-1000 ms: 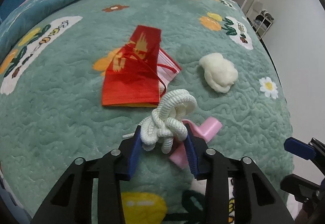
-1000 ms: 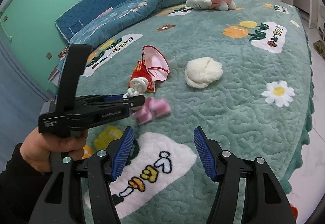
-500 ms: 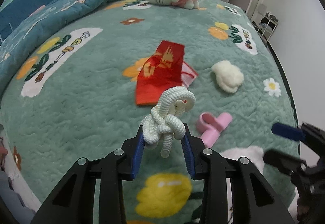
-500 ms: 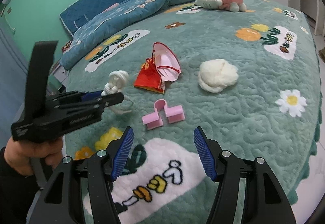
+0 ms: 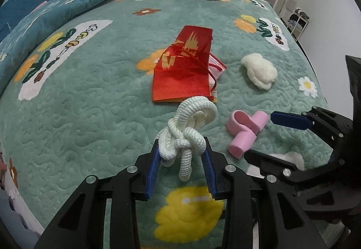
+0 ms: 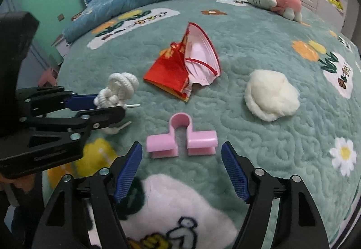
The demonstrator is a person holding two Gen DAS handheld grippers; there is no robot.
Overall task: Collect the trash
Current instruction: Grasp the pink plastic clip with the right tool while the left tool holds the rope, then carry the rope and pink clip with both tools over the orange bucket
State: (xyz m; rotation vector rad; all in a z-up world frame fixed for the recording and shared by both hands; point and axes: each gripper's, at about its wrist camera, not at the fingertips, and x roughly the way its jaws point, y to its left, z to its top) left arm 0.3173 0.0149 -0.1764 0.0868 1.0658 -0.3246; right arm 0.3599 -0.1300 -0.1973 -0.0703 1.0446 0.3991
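While left gripper (image 5: 181, 160) clamps rope (image 5: 188, 127), right gripper (image 6: 181, 166) faces pink clip (image 6: 181, 138).

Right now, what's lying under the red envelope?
A pink face mask pokes out from under the red envelope, on the bedspread. What the envelope covers is hidden.

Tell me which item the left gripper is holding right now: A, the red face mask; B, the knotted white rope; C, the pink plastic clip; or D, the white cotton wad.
B: the left gripper is shut on the knotted white rope, held up off the bed cover, while the pink clip, red mask and cotton wad lie on the cover.
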